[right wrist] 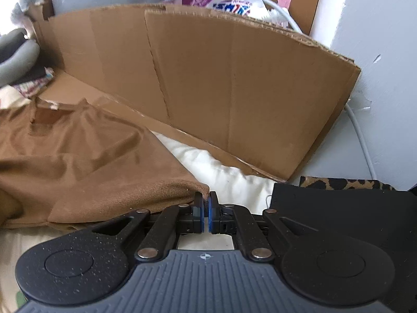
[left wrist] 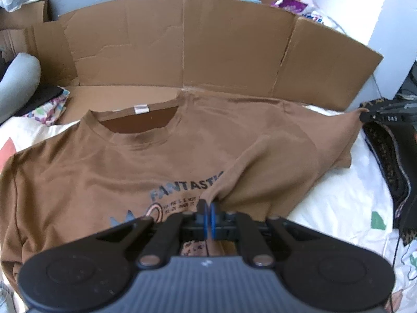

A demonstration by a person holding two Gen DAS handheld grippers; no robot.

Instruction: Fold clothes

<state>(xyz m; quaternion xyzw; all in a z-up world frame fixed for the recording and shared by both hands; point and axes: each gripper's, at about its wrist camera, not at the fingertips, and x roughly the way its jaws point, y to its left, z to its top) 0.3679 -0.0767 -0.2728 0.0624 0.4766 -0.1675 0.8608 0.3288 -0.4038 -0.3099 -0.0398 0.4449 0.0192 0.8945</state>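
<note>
Clamping a pinch of brown fabric between its blue-padded fingers, the left gripper (left wrist: 207,210) sits at lower centre of the left wrist view, fingers pressed together on the cloth. The fabric belongs to a brown cotton T-shirt with dark printed lettering (left wrist: 109,161), which lies front-up across the middle of that view on a white printed bed cover (left wrist: 338,198). From the pinch point a ridge of cloth rises toward the right side of the frame, where the shirt's right-hand portion is drawn up and inward over the print.

The right gripper (right wrist: 206,203) appears at lower centre of the right wrist view, fingers likewise together, nipping the edge of the same shirt at a corner of the hem or sleeve; which of the two cannot be told. In the left wrist view this gripper shows at the right edge, holding the cloth's far tip.

Beyond the shirt, a flattened brown cardboard sheet (left wrist: 182,52) stands along the upper half of both views. A black folded garment with a leopard-print edge (right wrist: 338,208) lies at lower right of the right wrist view, just beside the gripper.

Task progress, judged from the layout:
1. Shirt spread flat, collar toward the cardboard: done.
2. First side fold: under way, cloth lifted but not laid down.
3. Opposite side fold, left sleeve still spread: not yet done.
4. Bottom-to-collar fold: not yet done.
</note>
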